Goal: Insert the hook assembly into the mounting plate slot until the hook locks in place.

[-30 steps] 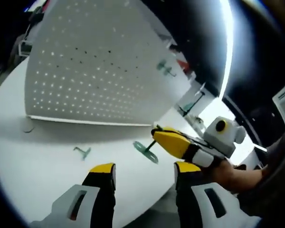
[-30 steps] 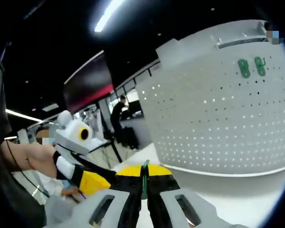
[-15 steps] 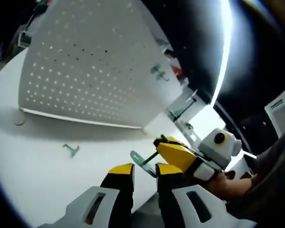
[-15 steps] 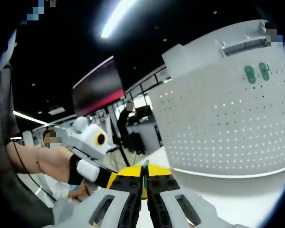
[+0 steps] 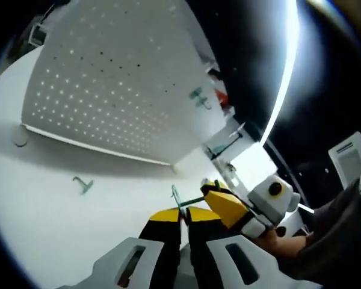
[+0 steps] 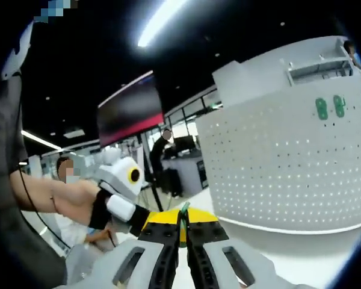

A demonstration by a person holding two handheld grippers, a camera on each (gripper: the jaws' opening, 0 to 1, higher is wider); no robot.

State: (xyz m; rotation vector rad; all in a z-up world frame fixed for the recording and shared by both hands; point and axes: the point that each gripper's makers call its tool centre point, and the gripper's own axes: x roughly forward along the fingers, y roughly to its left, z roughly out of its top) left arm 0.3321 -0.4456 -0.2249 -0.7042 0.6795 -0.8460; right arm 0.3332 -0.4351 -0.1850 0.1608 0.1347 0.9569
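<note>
Both my grippers, left (image 5: 182, 221) and right (image 6: 182, 227), pinch the light, thin, stiff green hook (image 5: 179, 201) below the pegboard (image 5: 114, 90); I keep hold at its shank

White round table (image 5: 42, 198), bright ceiling light strip (image 6: 162, 21), dark wall screen (image 6: 129, 114), person standing at distant desk (image 6: 162, 147)
</note>
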